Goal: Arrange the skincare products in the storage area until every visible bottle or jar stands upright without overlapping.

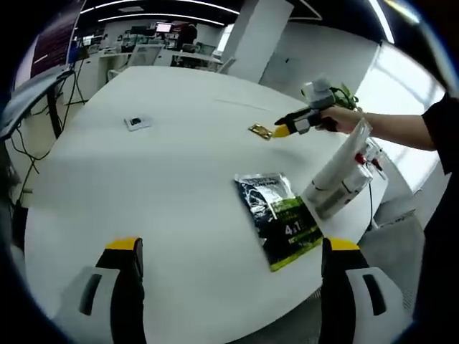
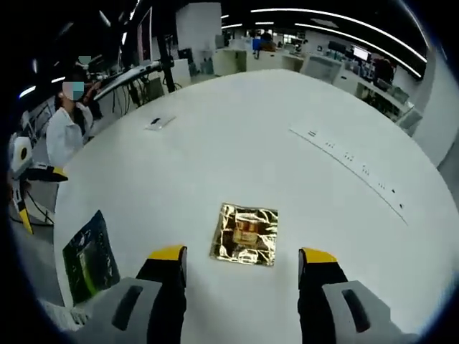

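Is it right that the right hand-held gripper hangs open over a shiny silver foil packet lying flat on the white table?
Not quite: the shiny foil packet is gold, not silver. The right gripper view shows it lying flat on the white table, with the right hand-held gripper open just over its near edge.

The print on the gold sachet (image 2: 245, 234) is too blurred to read. In the right gripper view the dark green packet (image 2: 88, 256) runs into the rim (its label illegible), and the small flat object (image 1: 136, 122) far across the table (image 1: 172, 165) is too small to identify.
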